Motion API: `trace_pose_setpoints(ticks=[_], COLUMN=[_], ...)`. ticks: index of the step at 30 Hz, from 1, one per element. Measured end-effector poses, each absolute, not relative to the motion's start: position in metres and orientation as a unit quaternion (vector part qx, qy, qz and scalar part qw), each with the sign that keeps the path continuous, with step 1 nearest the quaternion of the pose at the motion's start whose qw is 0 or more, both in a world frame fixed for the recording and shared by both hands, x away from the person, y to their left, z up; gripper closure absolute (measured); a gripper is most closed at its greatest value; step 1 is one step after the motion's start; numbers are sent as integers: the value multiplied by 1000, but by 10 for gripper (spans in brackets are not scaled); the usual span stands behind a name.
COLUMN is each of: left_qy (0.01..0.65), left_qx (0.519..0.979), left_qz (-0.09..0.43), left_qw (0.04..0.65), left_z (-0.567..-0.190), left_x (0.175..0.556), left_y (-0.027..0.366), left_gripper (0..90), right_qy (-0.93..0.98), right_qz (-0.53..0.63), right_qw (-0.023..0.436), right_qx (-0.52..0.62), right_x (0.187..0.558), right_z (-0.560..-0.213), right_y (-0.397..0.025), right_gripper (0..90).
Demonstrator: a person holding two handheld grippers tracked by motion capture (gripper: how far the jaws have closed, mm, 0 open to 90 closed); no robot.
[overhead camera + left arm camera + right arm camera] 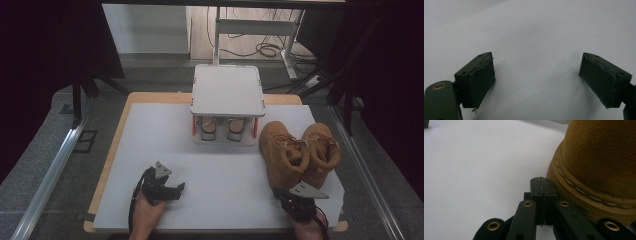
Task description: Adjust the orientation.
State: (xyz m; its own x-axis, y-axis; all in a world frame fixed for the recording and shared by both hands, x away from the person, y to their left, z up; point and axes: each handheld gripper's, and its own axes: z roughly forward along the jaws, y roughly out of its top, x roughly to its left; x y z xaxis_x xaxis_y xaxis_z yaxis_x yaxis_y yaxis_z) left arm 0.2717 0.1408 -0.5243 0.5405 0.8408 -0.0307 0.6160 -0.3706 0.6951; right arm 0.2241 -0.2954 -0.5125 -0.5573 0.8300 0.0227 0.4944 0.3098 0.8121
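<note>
Two tan boots [299,152] on the white bench [165,135]
The right hand-held gripper [295,199] sits just beside the nearer boot's heel; a small rack [227,90] stands behind.

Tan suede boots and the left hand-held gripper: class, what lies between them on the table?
Nothing: in the high view, bare white tabletop separates left hand-held gripper from tan suede boots.

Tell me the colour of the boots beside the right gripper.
Tan-yellow suede boots, clearest in the high view.
</note>
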Motion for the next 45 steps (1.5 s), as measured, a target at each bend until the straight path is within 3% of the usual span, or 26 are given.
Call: trace_pose_setpoints(ticks=[5,14,27,32,45], left_qy=[449,449,449,449,450], left_qx=[811,811,811,811,811], left_qz=[167,167,167,167,167], left_qw=[336,336,336,336,336], left_z=[-524,-524,-524,-524,-524], left_x=[272,272,272,272,272], left_y=[141,141,141,141,141], left_gripper=[129,129,130,129,129], right_qy=[782,755,697,684,674], right_qz=[408,439,460,462,447], right_qw=[202,196,247,265,295], right_qx=[426,446,491,498,508], right_x=[224,208,212,220,241], right_z=[-512,-496,-479,-474,-469], right_y=[-295,-315,-328,-327,-312], right_gripper=[876,554,212,150,104])
